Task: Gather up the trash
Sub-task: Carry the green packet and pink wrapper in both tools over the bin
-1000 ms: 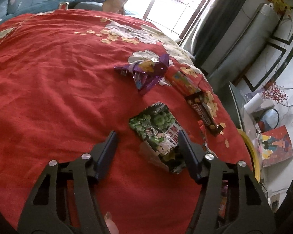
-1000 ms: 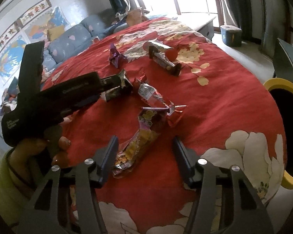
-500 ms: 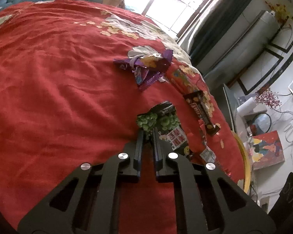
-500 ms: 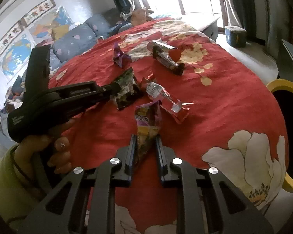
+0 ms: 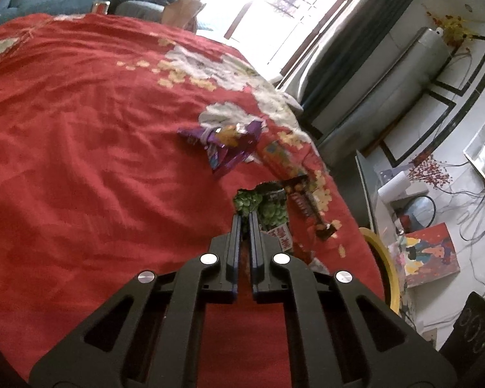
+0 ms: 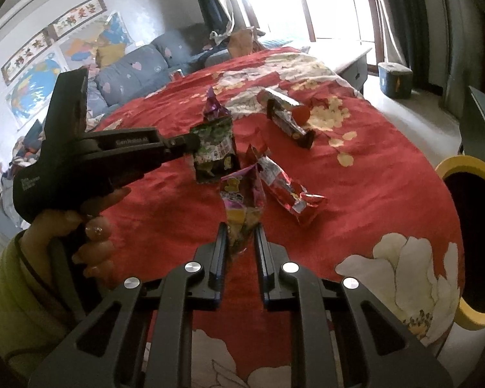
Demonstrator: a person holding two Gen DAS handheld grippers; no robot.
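Observation:
My left gripper (image 5: 245, 218) is shut on a green snack wrapper (image 5: 268, 208) and holds it lifted above the red tablecloth; from the right wrist view the same gripper (image 6: 190, 144) grips that wrapper (image 6: 215, 152). My right gripper (image 6: 241, 231) is shut on a pink-and-yellow candy wrapper (image 6: 242, 197), raised off the cloth. A red foil wrapper (image 6: 287, 187), a dark chocolate-bar wrapper (image 6: 287, 123) (image 5: 307, 205) and a purple wrapper (image 6: 213, 110) (image 5: 229, 148) lie on the cloth.
A yellow-rimmed bin (image 6: 468, 239) stands off the table's right edge, also visible in the left wrist view (image 5: 383, 265). The round table carries a red flowered cloth (image 5: 80, 148). A blue sofa (image 6: 135, 71) is behind it.
Both grippers went from open to shut on their wrappers, and both wrappers have since lifted off the cloth.

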